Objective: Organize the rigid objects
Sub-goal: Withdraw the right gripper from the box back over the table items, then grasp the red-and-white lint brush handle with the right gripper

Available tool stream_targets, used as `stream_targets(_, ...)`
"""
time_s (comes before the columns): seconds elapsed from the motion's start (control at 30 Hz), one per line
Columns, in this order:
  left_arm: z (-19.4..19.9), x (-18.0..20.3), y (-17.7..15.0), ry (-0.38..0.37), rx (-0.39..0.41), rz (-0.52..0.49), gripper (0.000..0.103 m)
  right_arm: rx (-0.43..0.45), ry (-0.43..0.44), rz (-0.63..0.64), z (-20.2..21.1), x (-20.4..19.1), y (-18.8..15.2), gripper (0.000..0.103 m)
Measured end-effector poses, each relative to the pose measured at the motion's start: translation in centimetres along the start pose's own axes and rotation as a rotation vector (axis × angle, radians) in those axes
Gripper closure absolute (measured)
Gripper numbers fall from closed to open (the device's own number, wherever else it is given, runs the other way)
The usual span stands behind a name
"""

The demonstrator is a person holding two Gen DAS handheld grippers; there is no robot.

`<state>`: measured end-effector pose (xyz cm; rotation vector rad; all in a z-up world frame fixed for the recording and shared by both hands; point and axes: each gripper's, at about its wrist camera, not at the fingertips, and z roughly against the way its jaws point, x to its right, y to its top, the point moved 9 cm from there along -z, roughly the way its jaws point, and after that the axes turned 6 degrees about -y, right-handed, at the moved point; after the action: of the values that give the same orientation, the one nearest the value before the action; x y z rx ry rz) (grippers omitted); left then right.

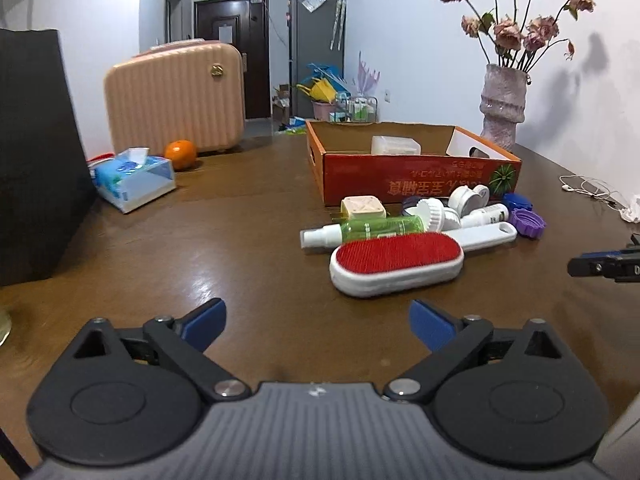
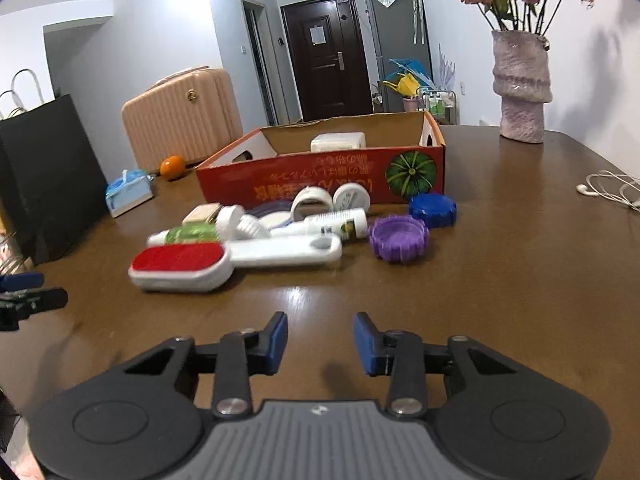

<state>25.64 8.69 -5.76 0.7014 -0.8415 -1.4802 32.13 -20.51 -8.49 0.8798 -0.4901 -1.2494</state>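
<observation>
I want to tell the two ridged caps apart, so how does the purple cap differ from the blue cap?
The purple cap lies open side up, showing its hollow; the blue cap lies closed side up. The purple cap sits nearer the camera, away from the box; the blue cap sits close to the box front. Both are round, ridged, similar in size, and rest on the table.

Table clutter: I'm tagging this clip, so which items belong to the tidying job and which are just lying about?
Job:
lint brush
green spray bottle
white tube
purple lid
blue lid
red cardboard box

Lying about:
tissue pack
orange
pink suitcase
vase
earphones
</observation>
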Motion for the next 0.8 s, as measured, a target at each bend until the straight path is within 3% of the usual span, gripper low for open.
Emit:
stream_targets(0.13, -3.2, 0.0, 1.4, -0.040, -0.033, 0.023, 0.015, 0.006, 0.017, -0.014, -3.3, 0.4, 2.8, 0.074)
stream_targets(0.3, -6.7, 0.0, 2.4, -0.093, -0.097, 0.077, 0.030, -0.002, 0.029, -0.016, -7.1, 0.5, 5.5, 0.081)
stream_targets(0.37, -7.9, 0.0, 2.7, -0.116, -0.122, 0.099, 0.035, -0.025, 0.031, -0.009, -8.6, 0.6, 6.0, 0.087)
stream_targets(0.47, -9.1, 0.1, 2.7, -0.152, -0.154, 0.130, 0.043, -0.056, 0.040, 0.016, -9.8, 0.4, 5.9, 0.088)
stream_targets(0.8, -10.1, -0.5, 2.2, -0.273, -0.187, 0.312, 0.044, -0.111, 0.058, -0.011, -10.8, 0.9, 4.9, 0.086)
